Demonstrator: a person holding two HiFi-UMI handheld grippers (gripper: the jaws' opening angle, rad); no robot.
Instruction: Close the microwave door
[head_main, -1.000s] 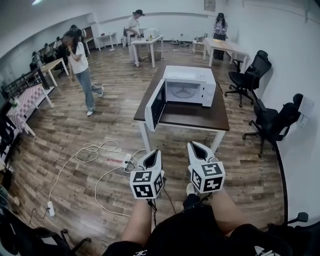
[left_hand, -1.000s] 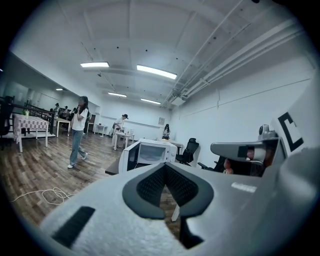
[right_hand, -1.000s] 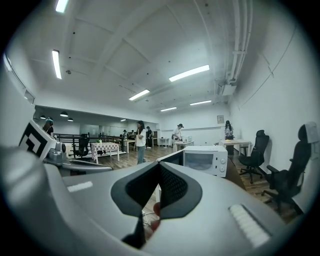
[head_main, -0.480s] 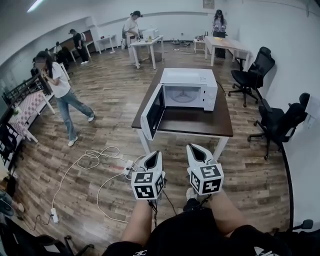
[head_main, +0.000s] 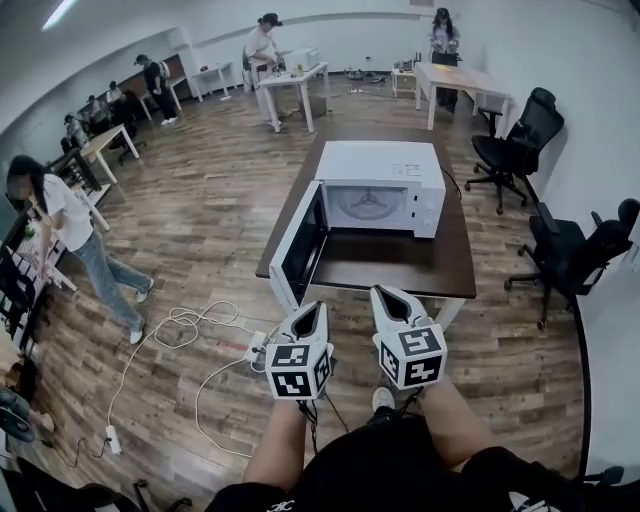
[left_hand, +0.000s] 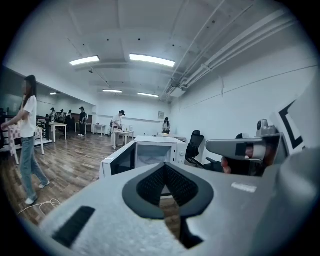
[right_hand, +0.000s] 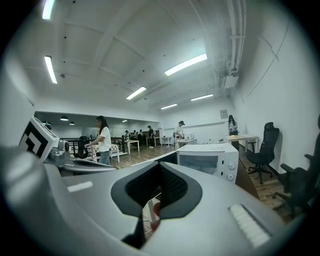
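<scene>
A white microwave (head_main: 380, 190) stands on a dark brown table (head_main: 400, 262). Its door (head_main: 298, 248) hangs wide open to the left, past the table's near left corner. My left gripper (head_main: 314, 309) is shut and empty; it floats just short of the door's lower edge without touching it. My right gripper (head_main: 386, 296) is beside it in front of the table's near edge, shut and empty as well. The left gripper (left_hand: 165, 166) view shows the microwave (left_hand: 155, 151) ahead, and so does the right gripper (right_hand: 159, 168) view, with the microwave (right_hand: 207, 158) ahead to the right.
Black office chairs (head_main: 524, 130) (head_main: 578, 252) stand right of the table. White cables and a power strip (head_main: 195, 328) lie on the wooden floor to my left. A person (head_main: 70, 240) walks at the far left. More tables (head_main: 290, 82) and people are at the back.
Both grippers have come forward together toward the table and the open door, which now look nearer. The person on the left has walked toward the near left.
</scene>
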